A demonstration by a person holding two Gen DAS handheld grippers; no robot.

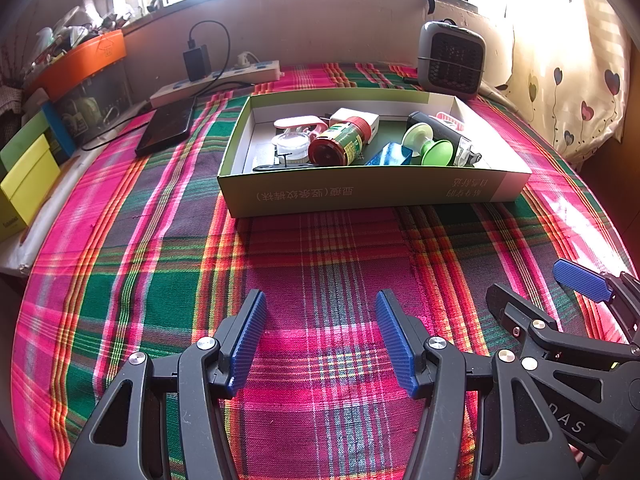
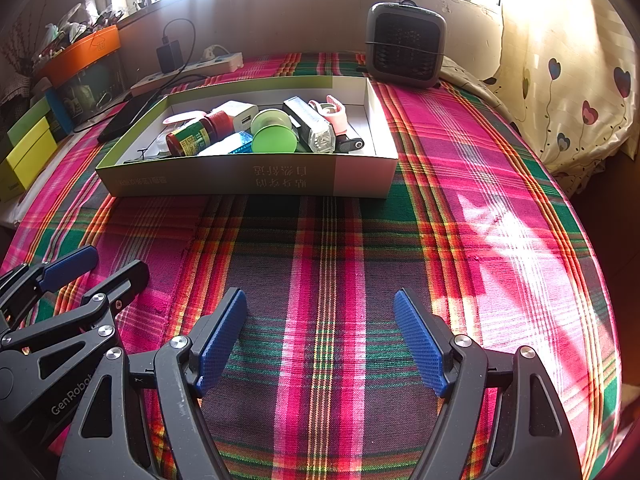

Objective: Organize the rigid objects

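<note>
Behind the near wall of the shallow green-and-white cardboard box (image 1: 372, 190), the lower parts of the things lying inside are being hidden, and a clear round container (image 1: 291, 145) under a pink piece is too washed out to make out. Sitting well ahead of both grippers on the pink, green and purple plaid cloth (image 1: 320, 264), the box is running its long axis left to right across both views, its printed text reading upside down. Inside, a red-capped jar with a green label (image 2: 192, 138) is lying on its side, a green spool-shaped plastic piece (image 2: 274, 138) is resting beside a black-and-clear bike light (image 2: 314, 128), and a shiny blue packet (image 1: 390, 155) is being partly covered by them. Both the left gripper (image 1: 320, 342) and the right gripper (image 2: 320, 344) are hovering with blue-padded jaws spread wide, grasping nothing. A grey desk heater (image 2: 406, 44) is standing behind the box.
</note>
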